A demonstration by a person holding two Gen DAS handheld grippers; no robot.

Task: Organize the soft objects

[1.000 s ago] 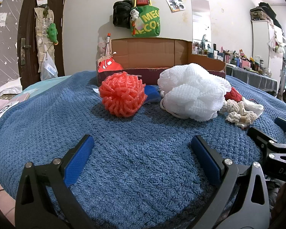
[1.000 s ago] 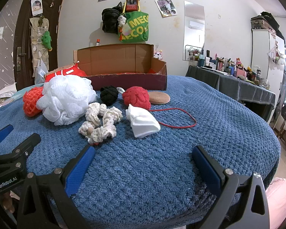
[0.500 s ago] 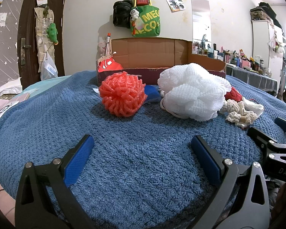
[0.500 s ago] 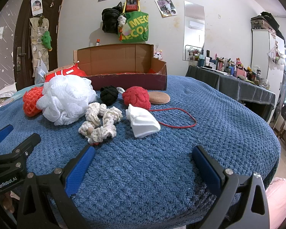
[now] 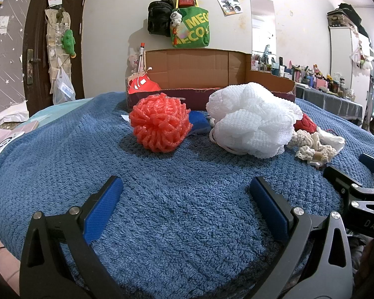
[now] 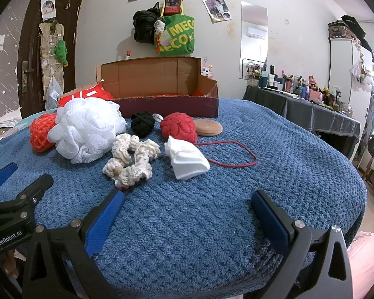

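Observation:
Soft things lie on a blue towel-covered table (image 5: 177,211): an orange mesh puff (image 5: 160,122) (image 6: 41,134), a white mesh puff (image 5: 254,122) (image 6: 87,129), a cream crochet piece (image 6: 131,158) (image 5: 311,147), a white folded cloth (image 6: 187,158), a red knitted ball (image 6: 179,127), a black knitted ball (image 6: 142,123) and a tan round pad (image 6: 208,127). An open cardboard box (image 6: 159,92) (image 5: 207,77) stands behind them. My left gripper (image 5: 185,194) is open and empty, short of the orange puff. My right gripper (image 6: 187,206) is open and empty, short of the white cloth.
A red cord loop (image 6: 236,154) lies right of the white cloth. A small blue item (image 5: 198,123) sits behind the orange puff. Bags (image 6: 177,35) hang on the wall above the box. A cluttered dark side table (image 6: 311,109) stands at the right, a door (image 5: 49,49) at the left.

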